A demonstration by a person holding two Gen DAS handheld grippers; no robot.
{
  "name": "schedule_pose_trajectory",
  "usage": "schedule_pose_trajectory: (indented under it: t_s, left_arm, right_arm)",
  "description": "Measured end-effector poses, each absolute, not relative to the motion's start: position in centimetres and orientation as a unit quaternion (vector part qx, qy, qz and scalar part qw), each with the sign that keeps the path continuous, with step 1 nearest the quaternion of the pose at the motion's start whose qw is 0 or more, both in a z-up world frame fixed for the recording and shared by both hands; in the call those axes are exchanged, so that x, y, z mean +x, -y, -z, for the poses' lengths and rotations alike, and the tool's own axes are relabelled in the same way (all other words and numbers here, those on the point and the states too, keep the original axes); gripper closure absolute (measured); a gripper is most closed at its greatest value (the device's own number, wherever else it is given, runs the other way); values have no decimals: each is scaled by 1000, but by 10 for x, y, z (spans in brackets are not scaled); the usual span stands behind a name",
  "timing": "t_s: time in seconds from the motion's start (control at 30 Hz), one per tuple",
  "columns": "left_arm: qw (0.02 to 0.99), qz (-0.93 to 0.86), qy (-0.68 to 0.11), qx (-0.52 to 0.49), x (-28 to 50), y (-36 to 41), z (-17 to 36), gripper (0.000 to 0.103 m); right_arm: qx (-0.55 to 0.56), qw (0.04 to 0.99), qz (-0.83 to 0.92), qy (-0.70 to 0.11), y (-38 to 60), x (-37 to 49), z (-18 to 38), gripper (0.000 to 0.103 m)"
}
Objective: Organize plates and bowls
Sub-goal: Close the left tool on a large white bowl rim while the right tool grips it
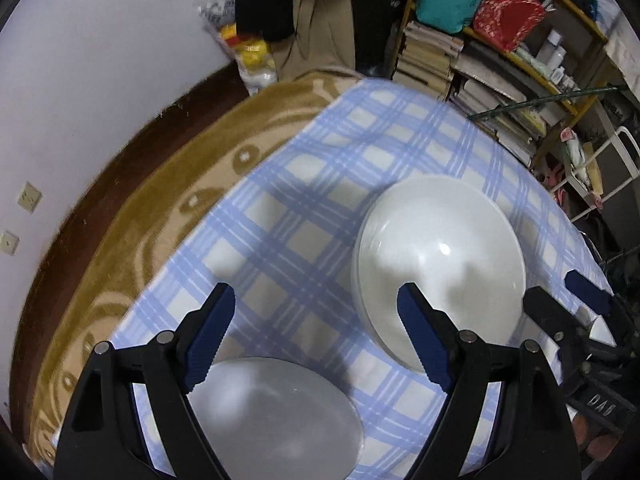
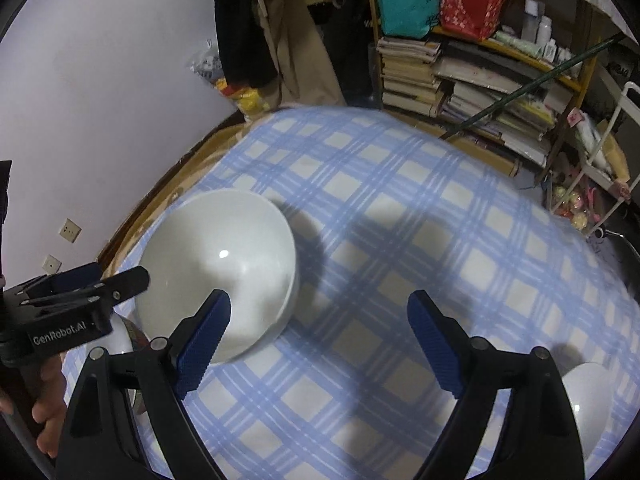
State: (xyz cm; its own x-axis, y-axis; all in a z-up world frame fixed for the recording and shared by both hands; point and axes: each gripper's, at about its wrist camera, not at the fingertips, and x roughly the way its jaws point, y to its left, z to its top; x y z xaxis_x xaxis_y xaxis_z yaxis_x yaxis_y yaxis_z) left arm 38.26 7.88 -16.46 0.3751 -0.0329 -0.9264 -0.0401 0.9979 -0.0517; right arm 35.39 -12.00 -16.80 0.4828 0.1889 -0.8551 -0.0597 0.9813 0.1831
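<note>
A large white bowl sits on the blue checked cloth; it also shows in the right wrist view. A flat white plate lies near the front edge, under my left gripper, which is open and empty above the cloth. My right gripper is open and empty, just right of the bowl. It shows at the right of the left wrist view. Another small white dish lies at the lower right. The left gripper shows at the bowl's left edge.
A brown patterned blanket lies under the cloth at the left. Shelves of books, bags and bottles stand behind the table. A white wall with sockets is at the left. A white rack stands at the right.
</note>
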Motion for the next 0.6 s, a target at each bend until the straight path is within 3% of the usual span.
schedule_pose_trajectory:
  t_s: [0.17,0.23,0.3,0.4,0.47,0.6]
  left_arm:
    - [820,3,-570,-51,389,-77,177,24]
    - [817,21,-574,-49,389,-72,180,39]
    - [820,28,-570,-45,390,-67,182,62]
    - [819,30,-572,-37,393,-60,185,75]
    - [805,47,-591,-35,397,-55,191,86]
    - [803,34,-594,-2,397,-46,196,89]
  right_arm:
    - [78,843,-70,-528,116,363,190,47]
    - [113,833,-85,-535,117,366,196,54]
    - [134,819,-97,-549,116,371,204,63]
    - [156,804,-105,-564,112,377,213,78]
    - [159,803,-105,-565,109,378,215,81]
    - [130,810,-105,-562,103,376,212,83]
